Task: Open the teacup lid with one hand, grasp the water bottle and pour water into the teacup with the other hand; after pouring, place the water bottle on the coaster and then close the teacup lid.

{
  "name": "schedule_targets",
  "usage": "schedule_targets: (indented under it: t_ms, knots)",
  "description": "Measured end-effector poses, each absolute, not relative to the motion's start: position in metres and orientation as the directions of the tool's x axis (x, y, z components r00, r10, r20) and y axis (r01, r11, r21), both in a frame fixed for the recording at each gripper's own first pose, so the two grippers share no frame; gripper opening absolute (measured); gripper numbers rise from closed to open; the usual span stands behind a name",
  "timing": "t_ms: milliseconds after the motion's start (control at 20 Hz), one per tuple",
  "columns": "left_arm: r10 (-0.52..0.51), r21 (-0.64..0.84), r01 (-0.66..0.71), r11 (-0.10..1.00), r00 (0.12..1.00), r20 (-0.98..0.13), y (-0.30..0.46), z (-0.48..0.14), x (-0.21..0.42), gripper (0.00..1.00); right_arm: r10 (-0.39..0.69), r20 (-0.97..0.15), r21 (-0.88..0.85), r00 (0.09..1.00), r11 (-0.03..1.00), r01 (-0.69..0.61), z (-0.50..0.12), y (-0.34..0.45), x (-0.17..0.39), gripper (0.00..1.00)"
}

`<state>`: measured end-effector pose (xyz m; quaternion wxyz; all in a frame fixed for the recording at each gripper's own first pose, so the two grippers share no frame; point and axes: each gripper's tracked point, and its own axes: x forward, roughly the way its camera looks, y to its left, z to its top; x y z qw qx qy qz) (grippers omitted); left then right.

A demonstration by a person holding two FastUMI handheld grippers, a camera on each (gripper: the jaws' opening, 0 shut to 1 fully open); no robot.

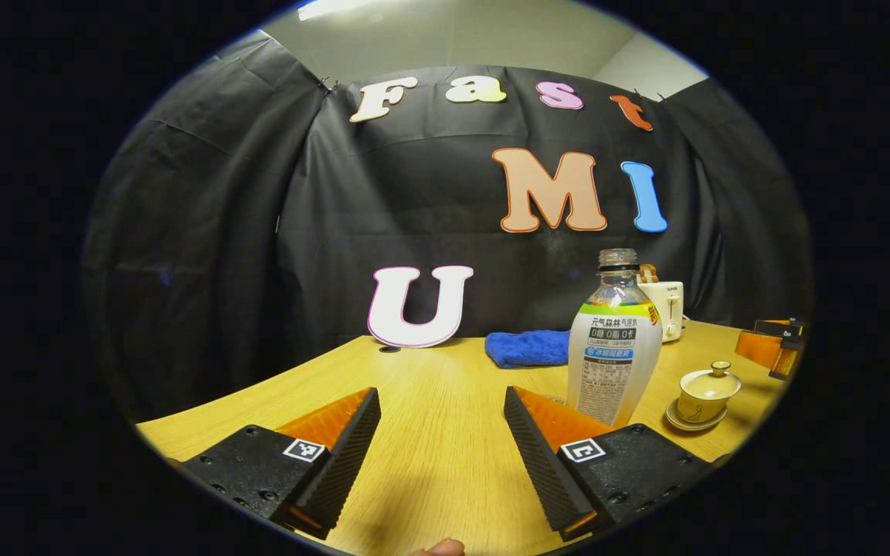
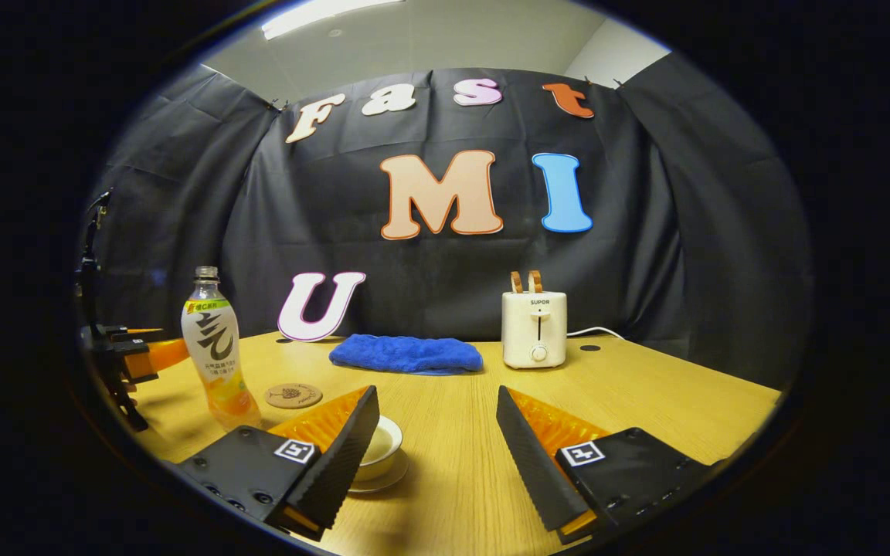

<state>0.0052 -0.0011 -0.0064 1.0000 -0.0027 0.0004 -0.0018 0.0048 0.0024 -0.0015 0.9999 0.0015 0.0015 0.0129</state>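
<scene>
A clear water bottle [image 1: 615, 340] with a white label stands upright on the wooden table [image 1: 429, 463], just right of my left gripper [image 1: 441, 391], which is open with nothing between its fingers. Right of the bottle sits the pale lidded teacup [image 1: 708, 390] on its saucer. In the right gripper view the bottle [image 2: 213, 355] stands at the left with a round cork coaster [image 2: 293, 396] beside it. The teacup [image 2: 382, 446] is partly hidden behind a finger of my open right gripper [image 2: 436, 390]. The left gripper [image 2: 132, 355] shows at the far left, and the right gripper [image 1: 773, 347] at the far right of the left gripper view.
A folded blue towel [image 2: 406, 354] lies at the back of the table. A white toaster [image 2: 535, 328] stands right of the towel, its cord trailing right. The black cloth wall closes off the back and sides.
</scene>
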Motion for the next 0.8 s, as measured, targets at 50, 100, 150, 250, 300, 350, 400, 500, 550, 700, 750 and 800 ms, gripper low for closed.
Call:
schedule_targets:
  t_ms: [50, 100, 150, 250, 300, 350, 400, 500, 550, 700, 750, 800]
  knots:
    - [-0.004, -0.006, 0.004, 1.0, 1.0, -0.001, -0.001, -0.007, 0.006, 0.94, 0.033, -0.005, 0.004, 0.999, 0.999, -0.033, -0.002, 0.003, 0.006, 0.98]
    - [-0.004, -0.006, 0.004, 1.0, 1.0, -0.001, -0.002, -0.007, 0.005, 0.94, 0.043, -0.008, 0.005, 0.999, 0.999, -0.043, -0.002, 0.005, 0.005, 0.98]
    - [-0.004, -0.006, 0.004, 1.0, 1.0, -0.001, -0.001, -0.007, 0.006, 0.94, 0.056, -0.013, 0.008, 0.998, 0.998, -0.056, -0.002, 0.008, 0.004, 0.98]
    - [-0.005, -0.006, 0.005, 1.0, 1.0, -0.001, -0.002, -0.008, 0.006, 0.94, 0.077, -0.015, 0.016, 0.997, 0.997, -0.077, 0.002, 0.012, 0.004, 0.98]
    - [-0.006, -0.007, 0.006, 1.0, 1.0, -0.001, -0.002, -0.007, 0.006, 0.94, 0.085, -0.008, 0.018, 0.996, 0.996, -0.085, 0.006, 0.015, 0.005, 0.98]
    - [-0.006, -0.007, 0.006, 1.0, 1.0, -0.001, -0.001, -0.007, 0.007, 0.94, 0.092, -0.004, 0.018, 0.996, 0.996, -0.091, 0.009, 0.016, 0.004, 0.98]
    - [-0.006, -0.007, 0.006, 1.0, 1.0, -0.002, -0.001, -0.007, 0.006, 0.94, 0.104, -0.005, 0.017, 0.995, 0.994, -0.104, 0.012, 0.02, 0.005, 0.98]
    - [-0.006, -0.007, 0.006, 1.0, 1.0, -0.002, -0.002, -0.007, 0.007, 0.94, 0.137, -0.019, 0.017, 0.99, 0.99, -0.137, 0.012, 0.031, 0.005, 1.0]
    - [-0.007, -0.008, 0.007, 1.0, 1.0, -0.002, -0.002, -0.008, 0.007, 0.94, 0.157, -0.028, 0.015, 0.987, 0.988, -0.157, 0.012, 0.037, 0.006, 0.98]
    - [-0.007, -0.008, 0.007, 1.0, 1.0, -0.002, -0.002, -0.009, 0.007, 0.95, 0.201, -0.066, -0.001, 0.977, 0.98, -0.201, 0.007, 0.053, 0.008, 0.98]
    - [-0.008, -0.008, 0.008, 1.0, 1.0, -0.002, -0.002, -0.008, 0.007, 0.95, 0.21, -0.079, -0.012, 0.974, 0.977, -0.212, 0.005, 0.057, 0.01, 0.98]
    - [-0.007, -0.009, 0.007, 1.0, 1.0, -0.002, -0.002, -0.007, 0.008, 0.95, 0.222, -0.09, -0.021, 0.971, 0.974, -0.225, 0.003, 0.062, 0.01, 0.98]
